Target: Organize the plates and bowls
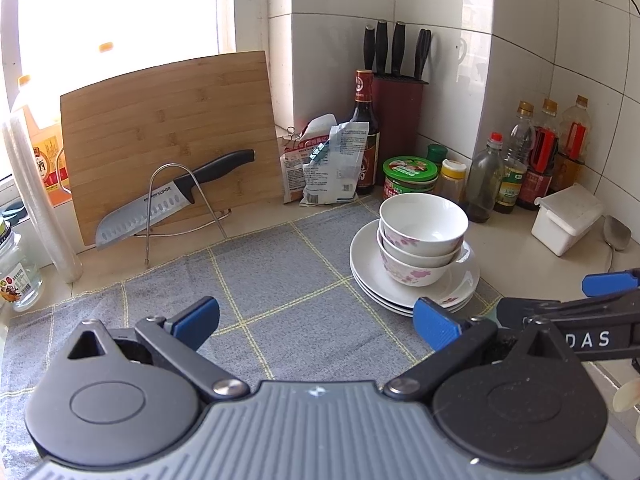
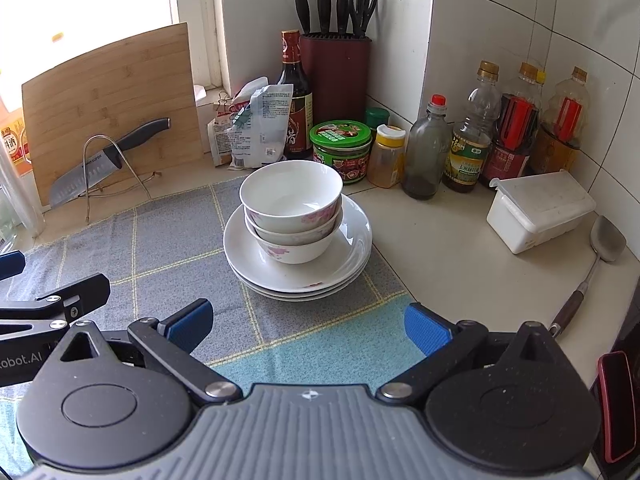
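Hovering low over the grey checked cloth (image 2: 168, 240) on the table (image 2: 448, 240): left gripper (image 1: 316, 322) and right gripper (image 2: 308, 322), both with jaws spread wide, gripping nothing. Sitting on the cloth's right edge: three nested bowls (image 2: 292, 208) atop stacked plates (image 2: 352, 248), near the condiment bottles (image 2: 468, 140).

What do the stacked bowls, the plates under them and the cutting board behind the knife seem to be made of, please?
The bowls look like glazed ceramic or porcelain: glossy white with pink flower prints. The plates seem the same, smooth white with soft reflections on the rims. The cutting board looks like bamboo, matte tan with jointed strips. Both grippers hang open, touching nothing.
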The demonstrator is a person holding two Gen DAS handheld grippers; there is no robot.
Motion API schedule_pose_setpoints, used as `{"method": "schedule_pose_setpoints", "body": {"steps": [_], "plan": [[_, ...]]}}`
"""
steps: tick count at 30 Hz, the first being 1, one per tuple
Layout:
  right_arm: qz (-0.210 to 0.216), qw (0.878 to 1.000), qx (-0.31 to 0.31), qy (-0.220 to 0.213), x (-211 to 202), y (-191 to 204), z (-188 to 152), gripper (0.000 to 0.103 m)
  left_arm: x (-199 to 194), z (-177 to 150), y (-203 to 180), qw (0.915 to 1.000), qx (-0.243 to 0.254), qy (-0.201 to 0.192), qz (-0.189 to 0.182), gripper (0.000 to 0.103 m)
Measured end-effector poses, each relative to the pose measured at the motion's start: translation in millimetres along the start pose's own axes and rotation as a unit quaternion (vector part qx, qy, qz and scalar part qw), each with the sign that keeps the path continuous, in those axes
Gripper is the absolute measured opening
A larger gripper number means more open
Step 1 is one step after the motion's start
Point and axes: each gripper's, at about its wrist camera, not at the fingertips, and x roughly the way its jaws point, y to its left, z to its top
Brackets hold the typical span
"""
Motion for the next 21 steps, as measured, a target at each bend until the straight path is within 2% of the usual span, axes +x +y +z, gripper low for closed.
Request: {"method": "schedule_pose_setpoints", "body": {"steps": [21], "plan": [[-0.012,1.0,-0.002,0.002,-0.6,1.2,0.4,0.103,1.3,0.7,0.5,1.0,-0.001,0.003,0.0,0.102]]}}
